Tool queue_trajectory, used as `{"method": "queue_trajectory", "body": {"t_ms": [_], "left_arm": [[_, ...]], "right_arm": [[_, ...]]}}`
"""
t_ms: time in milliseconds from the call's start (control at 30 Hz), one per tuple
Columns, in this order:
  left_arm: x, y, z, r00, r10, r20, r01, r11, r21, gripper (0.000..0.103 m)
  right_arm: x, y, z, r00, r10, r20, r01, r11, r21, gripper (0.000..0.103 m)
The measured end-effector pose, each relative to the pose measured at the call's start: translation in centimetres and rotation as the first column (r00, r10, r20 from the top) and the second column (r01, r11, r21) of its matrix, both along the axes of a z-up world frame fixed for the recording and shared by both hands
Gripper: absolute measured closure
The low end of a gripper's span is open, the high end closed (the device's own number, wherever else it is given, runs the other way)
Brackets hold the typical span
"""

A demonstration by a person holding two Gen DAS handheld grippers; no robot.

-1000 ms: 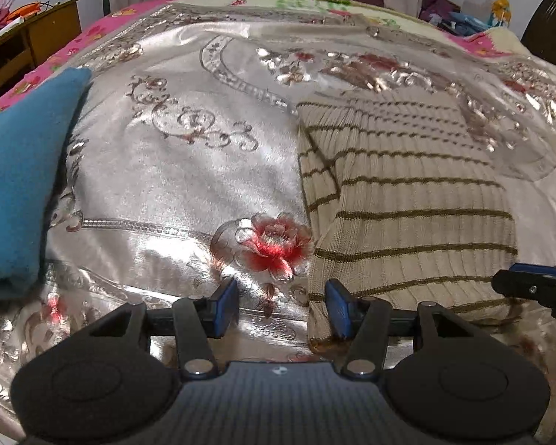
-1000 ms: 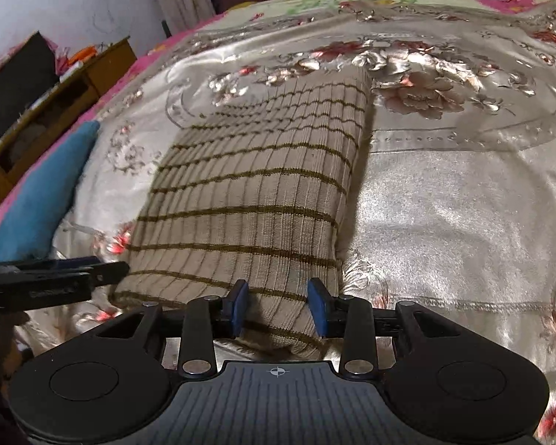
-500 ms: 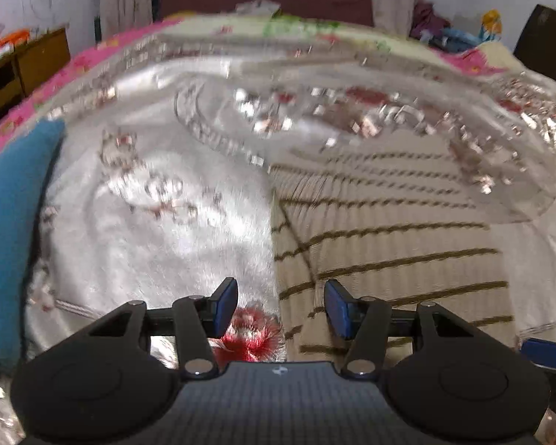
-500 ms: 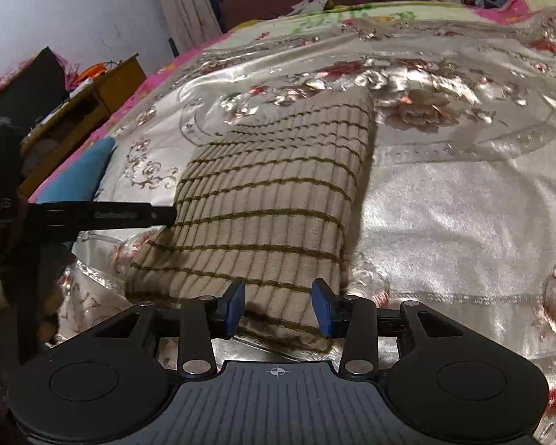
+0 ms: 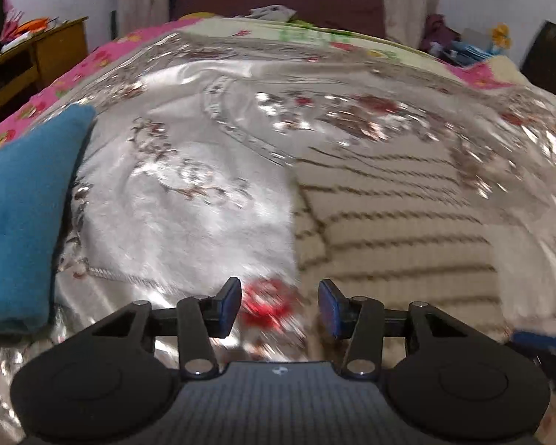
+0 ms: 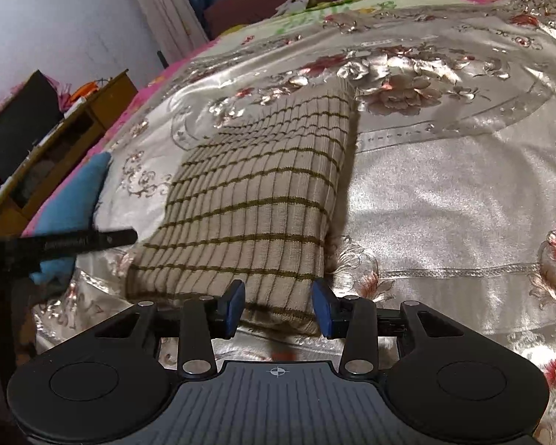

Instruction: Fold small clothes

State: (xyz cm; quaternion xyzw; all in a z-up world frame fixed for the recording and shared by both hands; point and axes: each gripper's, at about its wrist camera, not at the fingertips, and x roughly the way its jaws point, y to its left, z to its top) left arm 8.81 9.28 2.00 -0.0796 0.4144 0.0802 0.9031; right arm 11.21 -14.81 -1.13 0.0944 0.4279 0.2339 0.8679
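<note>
A beige ribbed garment with thin olive stripes [image 6: 263, 207] lies folded into a long rectangle on the shiny floral bedspread [image 6: 444, 200]. My right gripper [image 6: 278, 307] is open and empty, its jaws just above the garment's near end. My left gripper [image 5: 276, 307] is open and empty over the bedspread, beside the garment's left edge [image 5: 396, 230]; this view is blurred. The left gripper also shows in the right wrist view [image 6: 74, 241] as a dark bar to the left of the garment. A blue bit of the right gripper shows in the left wrist view [image 5: 537, 337].
A folded blue cloth [image 5: 22, 215] lies at the bed's left edge, also in the right wrist view [image 6: 78, 204]. A wooden bedside cabinet [image 6: 74, 129] stands left of the bed. A dark red headboard [image 5: 278, 0] and loose clothes [image 5: 456, 44] are at the far end.
Both grippers have lifted and pulled back a little from the folded garment. The left gripper view swung and is now blurred by motion. Both jaws stay open.
</note>
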Motion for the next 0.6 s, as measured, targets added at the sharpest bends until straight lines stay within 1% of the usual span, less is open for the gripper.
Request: {"method": "queue_trajectory", "body": {"t_ms": [100, 200, 333, 467, 600], "left_arm": [[-1.9, -2.0, -0.1, 0.999, -0.033, -0.024, 0.033, 0.999, -0.004, 0.050], [-3.3, -3.5, -0.7, 0.998, -0.044, -0.053, 0.043, 0.999, -0.022, 0.049], [-4.4, -4.8, -1.4, 0.994, -0.059, -0.094, 0.059, 0.998, -0.008, 0.047], [-5.1, -5.4, -1.7, 0.993, -0.063, -0.099, 0.062, 0.998, -0.015, 0.046], [-5.5, -6.1, -1.7, 0.992, -0.070, -0.102, 0.070, 0.998, -0.003, 0.044]], "right_arm": [[-0.9, 0.0, 0.0, 1.000, -0.004, -0.004, 0.004, 1.000, 0.000, 0.063], [-1.9, 0.3, -0.6, 1.000, 0.001, -0.016, -0.001, 1.000, -0.005, 0.063], [-3.1, 0.7, -1.1, 0.999, 0.009, -0.031, -0.010, 1.000, -0.010, 0.063], [-4.0, 0.7, -1.0, 1.000, 0.002, -0.020, -0.002, 1.000, -0.016, 0.060], [-4.7, 0.7, -0.7, 1.000, -0.009, -0.005, 0.009, 0.999, -0.032, 0.059]]}}
